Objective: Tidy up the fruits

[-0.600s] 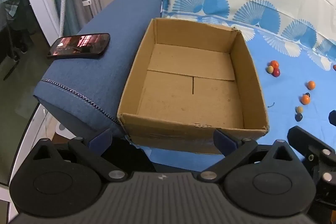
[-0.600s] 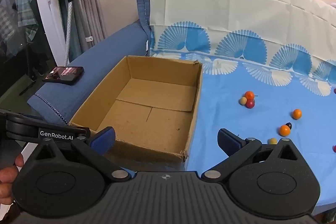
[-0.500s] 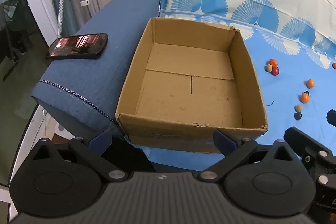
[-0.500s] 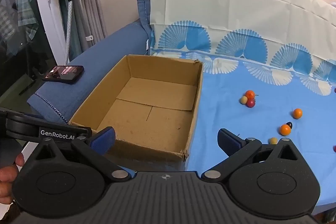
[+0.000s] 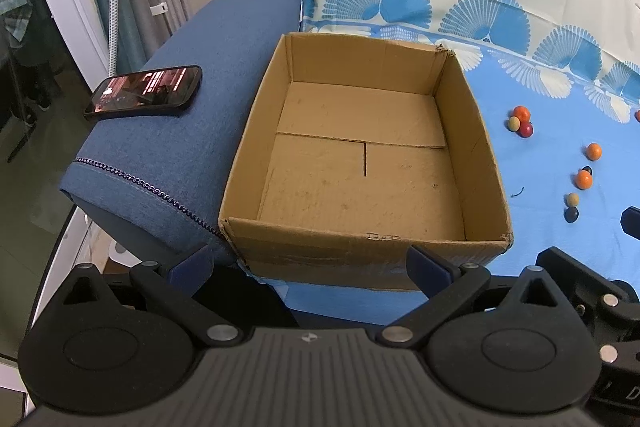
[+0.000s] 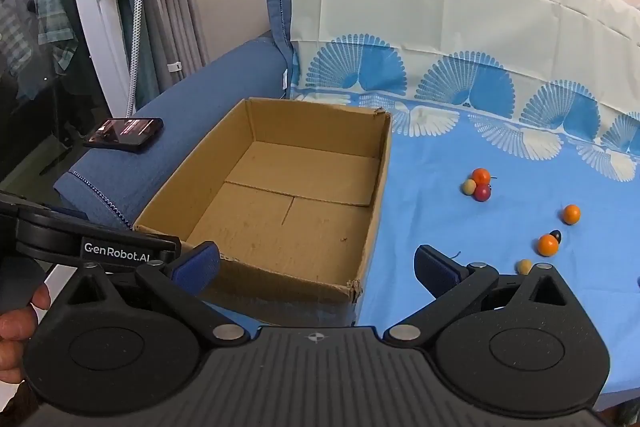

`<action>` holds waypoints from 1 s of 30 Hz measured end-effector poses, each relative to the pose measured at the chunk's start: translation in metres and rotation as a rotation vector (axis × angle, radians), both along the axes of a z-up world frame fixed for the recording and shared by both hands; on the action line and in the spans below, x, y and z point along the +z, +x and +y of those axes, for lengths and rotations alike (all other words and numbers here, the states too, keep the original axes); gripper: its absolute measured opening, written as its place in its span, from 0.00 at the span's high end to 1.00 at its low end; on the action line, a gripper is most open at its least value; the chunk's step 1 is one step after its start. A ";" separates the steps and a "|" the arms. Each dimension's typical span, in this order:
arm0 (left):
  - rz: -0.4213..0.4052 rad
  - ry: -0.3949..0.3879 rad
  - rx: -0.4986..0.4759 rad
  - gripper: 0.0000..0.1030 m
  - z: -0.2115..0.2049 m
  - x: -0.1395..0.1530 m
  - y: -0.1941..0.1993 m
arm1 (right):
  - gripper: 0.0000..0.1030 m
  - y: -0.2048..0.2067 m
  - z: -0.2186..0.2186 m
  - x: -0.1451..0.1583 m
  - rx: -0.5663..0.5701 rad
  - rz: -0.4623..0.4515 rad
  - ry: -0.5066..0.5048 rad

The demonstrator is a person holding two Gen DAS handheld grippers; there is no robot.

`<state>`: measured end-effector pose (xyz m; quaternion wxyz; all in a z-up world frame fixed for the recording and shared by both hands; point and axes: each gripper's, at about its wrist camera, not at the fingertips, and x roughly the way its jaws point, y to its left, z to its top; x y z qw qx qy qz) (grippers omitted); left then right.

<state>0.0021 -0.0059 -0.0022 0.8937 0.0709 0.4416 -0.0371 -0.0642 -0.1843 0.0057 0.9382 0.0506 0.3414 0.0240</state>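
Here I have the blue sheet (image 6: 420,227) spread over the sofa as the biggest thing in sight, its fan-patterned border running along the far side. On its left part sits the cardboard box (image 5: 476,131), open-topped, with nothing inside but its bare flaps, pressed against the denim armrest (image 5: 192,147) on the left. A phone (image 5: 146,95) lies flat on that armrest, screen lit. My left gripper (image 5: 308,265) hangs at the near edge of the box with its fingers spread wide and nothing between them; my right gripper (image 6: 316,265) hangs near the box's near right corner, likewise spread wide and holding nothing. The fruits lie on the sheet well to the right of the box: a cluster of 3 (image 6: 478,185), orange, tan and dark red, touching each other farther off; 1 small orange fruit (image 6: 571,214) alone to the right; a larger orange fruit (image 6: 547,245) nearer, with a dark fruit (image 6: 556,235) just behind it; and a tan fruit (image 6: 524,266) nearest, just beside my right gripper's right finger.
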 end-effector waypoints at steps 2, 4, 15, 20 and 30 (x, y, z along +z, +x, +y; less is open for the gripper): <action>-0.002 -0.004 0.001 0.00 0.000 -0.001 0.000 | 0.00 0.000 0.000 0.001 -0.001 0.002 -0.001; 0.002 -0.008 0.002 0.00 0.000 -0.002 0.000 | 0.00 0.000 0.001 0.001 -0.001 0.003 0.000; 0.011 -0.018 0.004 0.00 0.000 -0.002 0.000 | 0.00 0.000 0.002 0.000 0.006 0.004 -0.001; 0.016 -0.029 0.003 0.00 -0.001 -0.002 0.001 | 0.00 0.000 0.000 0.000 0.004 0.007 0.006; 0.018 0.001 -0.002 0.00 -0.006 -0.004 0.001 | 0.00 0.002 -0.003 -0.002 0.000 0.013 0.027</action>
